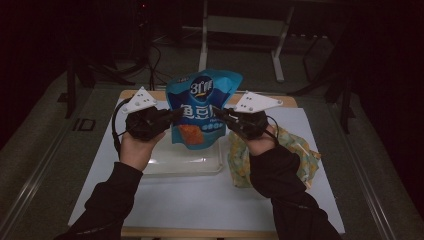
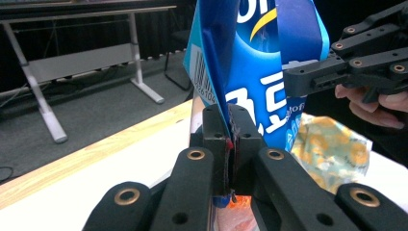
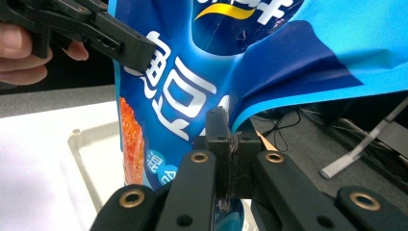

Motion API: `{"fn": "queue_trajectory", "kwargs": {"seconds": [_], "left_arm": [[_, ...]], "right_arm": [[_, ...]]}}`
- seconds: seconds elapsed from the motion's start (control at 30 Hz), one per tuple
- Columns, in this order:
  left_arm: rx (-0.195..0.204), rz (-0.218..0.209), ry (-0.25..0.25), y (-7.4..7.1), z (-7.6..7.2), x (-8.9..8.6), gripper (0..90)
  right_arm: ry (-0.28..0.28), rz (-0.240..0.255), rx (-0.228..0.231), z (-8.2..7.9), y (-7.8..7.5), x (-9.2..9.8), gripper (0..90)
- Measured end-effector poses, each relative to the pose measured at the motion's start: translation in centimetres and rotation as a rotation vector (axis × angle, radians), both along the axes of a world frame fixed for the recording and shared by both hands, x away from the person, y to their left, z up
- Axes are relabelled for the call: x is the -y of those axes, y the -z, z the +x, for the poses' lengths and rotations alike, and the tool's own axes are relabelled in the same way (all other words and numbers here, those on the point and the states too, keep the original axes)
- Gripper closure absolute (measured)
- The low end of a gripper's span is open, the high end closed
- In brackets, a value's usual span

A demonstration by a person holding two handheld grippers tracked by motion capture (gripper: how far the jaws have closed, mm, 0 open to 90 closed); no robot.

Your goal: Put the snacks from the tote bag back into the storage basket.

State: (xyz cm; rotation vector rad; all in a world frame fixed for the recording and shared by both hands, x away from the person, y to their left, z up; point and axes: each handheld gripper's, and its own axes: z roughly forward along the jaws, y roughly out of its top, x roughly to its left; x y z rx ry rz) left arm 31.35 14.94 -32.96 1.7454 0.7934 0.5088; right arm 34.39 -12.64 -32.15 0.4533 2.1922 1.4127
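Over the white table [image 1: 200, 200], both tongs, left [image 1: 175, 115] and right [image 1: 220, 116], are clamped on the blue snack bag [image 1: 202, 107], lifted but not yet lowered into the clear tray [image 1: 185, 162].

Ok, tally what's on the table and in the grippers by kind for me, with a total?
Snack bags: 2, a glossy blue foil bag gripped on either edge by the left gripper and right gripper, and a crumpled yellow patterned bag lying on the table
Clear plastic trays: 1
Grippers: 2
Total: 5
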Motion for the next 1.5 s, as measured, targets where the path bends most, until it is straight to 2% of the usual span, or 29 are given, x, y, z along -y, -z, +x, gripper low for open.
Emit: {"fn": "queue_trajectory", "kwargs": {"seconds": [0.3,0.6,0.77,1.0,1.1,1.3,1.5], "left_arm": [[-0.023,-0.008,-0.001,1.6,0.1,-0.2,88.9],[-0.052,-0.006,0.007,4.3,0.4,-0.2,88.9],[-0.056,-0.001,0.002,5.5,0.5,-0.4,88.9],[-0.074,-0.013,-0.003,7.5,0.9,-0.9,88.9],[-0.095,-0.026,-0.009,8.2,1.2,-1.1,88.9],[-0.102,-0.019,-0.012,9.1,1.5,-1.2,88.9],[-0.111,-0.031,-0.012,9.8,1.8,-1.3,88.8]], "right_arm": [[0.001,-0.003,-0.027,0.0,1.7,-0.2,89.4],[0.004,-0.011,-0.061,0.2,4.2,-0.3,89.3],[0.002,-0.015,-0.072,0.5,5.4,-0.4,89.3],[0.002,-0.029,-0.092,0.8,7.0,-1.0,89.3],[-0.001,-0.038,-0.103,1.2,7.7,-1.2,89.3],[-0.007,-0.046,-0.124,1.7,8.6,-1.4,89.3],[-0.006,-0.052,-0.124,2.1,9.3,-1.6,89.3]]}}
